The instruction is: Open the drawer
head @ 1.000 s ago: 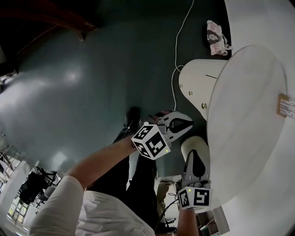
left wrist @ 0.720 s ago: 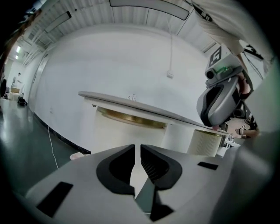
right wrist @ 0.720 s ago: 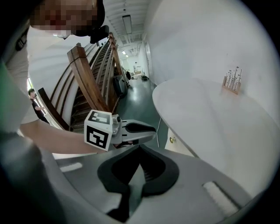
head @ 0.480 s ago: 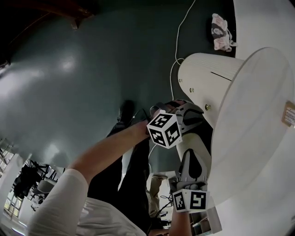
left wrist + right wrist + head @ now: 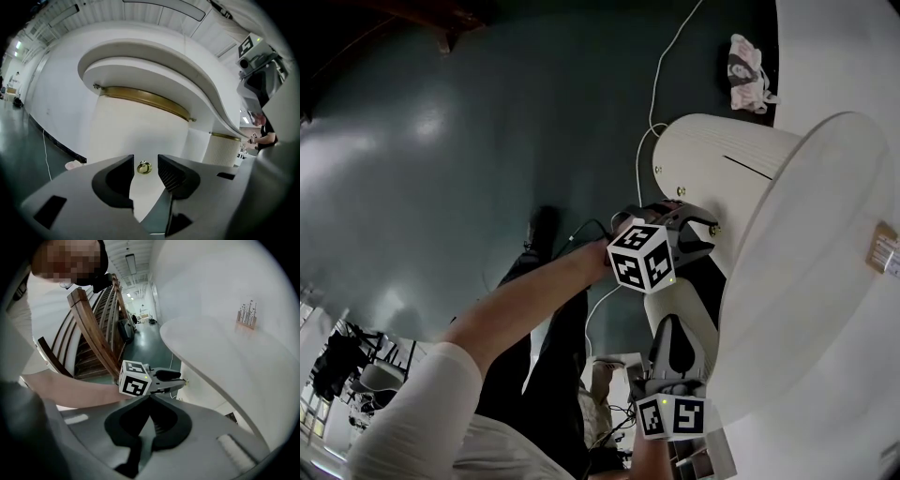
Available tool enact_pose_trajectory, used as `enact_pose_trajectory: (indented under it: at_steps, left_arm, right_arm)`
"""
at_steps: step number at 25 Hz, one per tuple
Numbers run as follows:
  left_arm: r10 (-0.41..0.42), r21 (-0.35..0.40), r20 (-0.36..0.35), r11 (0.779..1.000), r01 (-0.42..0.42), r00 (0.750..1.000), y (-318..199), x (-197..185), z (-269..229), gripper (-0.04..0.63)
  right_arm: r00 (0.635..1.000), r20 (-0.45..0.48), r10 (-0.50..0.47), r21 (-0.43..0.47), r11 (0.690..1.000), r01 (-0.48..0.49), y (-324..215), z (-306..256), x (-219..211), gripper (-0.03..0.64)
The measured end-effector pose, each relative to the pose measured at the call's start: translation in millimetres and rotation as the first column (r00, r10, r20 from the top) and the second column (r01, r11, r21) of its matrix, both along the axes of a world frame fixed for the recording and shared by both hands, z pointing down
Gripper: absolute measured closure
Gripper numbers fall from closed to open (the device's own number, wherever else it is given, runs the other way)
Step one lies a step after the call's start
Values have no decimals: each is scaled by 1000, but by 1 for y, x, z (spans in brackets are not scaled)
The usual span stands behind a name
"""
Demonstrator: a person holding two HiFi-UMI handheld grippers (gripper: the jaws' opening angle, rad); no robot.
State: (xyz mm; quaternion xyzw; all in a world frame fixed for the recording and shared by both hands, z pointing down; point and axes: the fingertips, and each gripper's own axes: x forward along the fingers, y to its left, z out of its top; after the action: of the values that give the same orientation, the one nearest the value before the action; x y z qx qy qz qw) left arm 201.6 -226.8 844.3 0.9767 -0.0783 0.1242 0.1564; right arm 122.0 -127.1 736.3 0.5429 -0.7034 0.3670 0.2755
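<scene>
Pointing at the round white cabinet [image 5: 722, 155], the left gripper [image 5: 705, 234] has its jaws opening. A small brass knob [image 5: 144, 167] sits in the gap between them, and the pads are not touching it. The knob is on the drawer [image 5: 140, 133], which is the curved white front of the cabinet, right under the big round table top [image 5: 806, 253]. The drawer front looks flat and closed. The right gripper [image 5: 673, 330] is lower down, near the person, beside the edge of the table top. Its jaws are pressed together with nothing between them. A thin white cable [image 5: 661, 84] runs over the dark green floor [image 5: 441, 141] to the cabinet.
</scene>
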Motion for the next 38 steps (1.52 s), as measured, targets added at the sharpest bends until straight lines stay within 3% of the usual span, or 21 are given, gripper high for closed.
enact_pose_trajectory:
  at_steps: [6,9,22,27,38]
  left_arm:
    - [-13,12,15,1000,13,1000,-1,17,15,456]
    - [-35,-15,-1,999,35,999,-4,19,18,489]
    - [-32,-33,13,999,32,999,-4,20,22,491]
    - [-53,-47,-7,997,53,999,3,6,22,492]
    - [-44,-72,23,996,46,999,18,-35,24,492]
  right_arm:
    - [1000,14,19,-1,1000,-19,2,5,3,606]
    - [999,19,32,0,999,-32,4,7,5,606]
    - [996,54,66,2,998,-67,1,15,3,606]
    - [996,57,64,9,998,-64,-5,13,2,606]
    - [997,66,49,13,999,-49,-2,17,-12,606]
